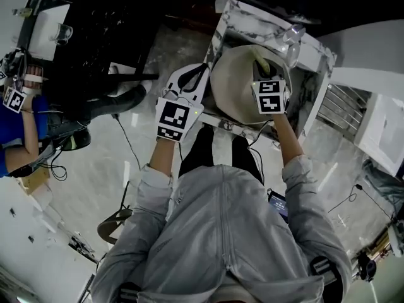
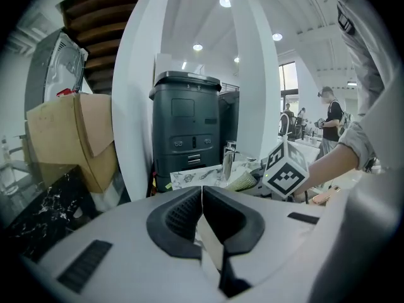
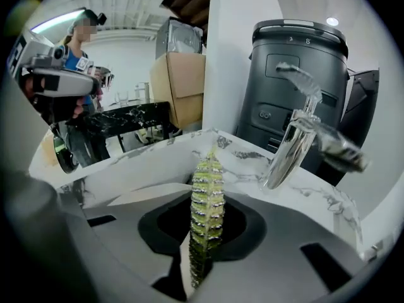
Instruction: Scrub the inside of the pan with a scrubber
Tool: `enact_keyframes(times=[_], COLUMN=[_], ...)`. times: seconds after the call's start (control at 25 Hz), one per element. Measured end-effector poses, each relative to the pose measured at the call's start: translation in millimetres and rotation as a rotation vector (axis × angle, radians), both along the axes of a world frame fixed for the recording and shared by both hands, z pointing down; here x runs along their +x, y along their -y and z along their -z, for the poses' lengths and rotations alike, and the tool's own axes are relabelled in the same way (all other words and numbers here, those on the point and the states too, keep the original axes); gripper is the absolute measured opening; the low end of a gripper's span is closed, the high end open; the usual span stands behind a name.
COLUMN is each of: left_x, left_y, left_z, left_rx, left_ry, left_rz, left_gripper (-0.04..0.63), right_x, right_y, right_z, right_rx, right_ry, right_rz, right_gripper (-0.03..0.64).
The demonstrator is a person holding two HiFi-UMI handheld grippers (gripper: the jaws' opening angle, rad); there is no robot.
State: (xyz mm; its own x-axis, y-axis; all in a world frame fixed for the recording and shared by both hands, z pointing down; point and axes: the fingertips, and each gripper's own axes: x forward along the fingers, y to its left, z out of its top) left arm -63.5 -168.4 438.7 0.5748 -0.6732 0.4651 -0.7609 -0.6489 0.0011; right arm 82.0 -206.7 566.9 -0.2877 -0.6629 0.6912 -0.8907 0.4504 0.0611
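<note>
Pan [image 1: 237, 87]: braced it tilted, pinched its rim in left gripper [image 2: 202, 197] for steadiness; clamped scrubber [image 3: 207, 201] edge-on in right gripper [image 3: 203, 245], likely for scrubbing inside.

The ribbed yellow-green scrubber pad [image 3: 206, 207] glints with silver threads; the white table [image 3: 145, 160] carries grey marble veining; the round pan [image 1: 233, 88] is dull beige.
</note>
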Motion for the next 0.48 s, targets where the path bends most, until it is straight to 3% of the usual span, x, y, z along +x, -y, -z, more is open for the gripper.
enact_keyframes(times=[0.48], left_x=[-8.1], left_y=[7.0], left_z=[-20.7], left_rx=[-0.033], left_ry=[0.016], left_rz=[-0.015], left_gripper=[0.023], right_x=[18.9], right_y=[27.3], right_z=[-67.6], right_rx=[-0.057], right_ry=[-0.115], right_rz=[-0.123], right_gripper=[0.083])
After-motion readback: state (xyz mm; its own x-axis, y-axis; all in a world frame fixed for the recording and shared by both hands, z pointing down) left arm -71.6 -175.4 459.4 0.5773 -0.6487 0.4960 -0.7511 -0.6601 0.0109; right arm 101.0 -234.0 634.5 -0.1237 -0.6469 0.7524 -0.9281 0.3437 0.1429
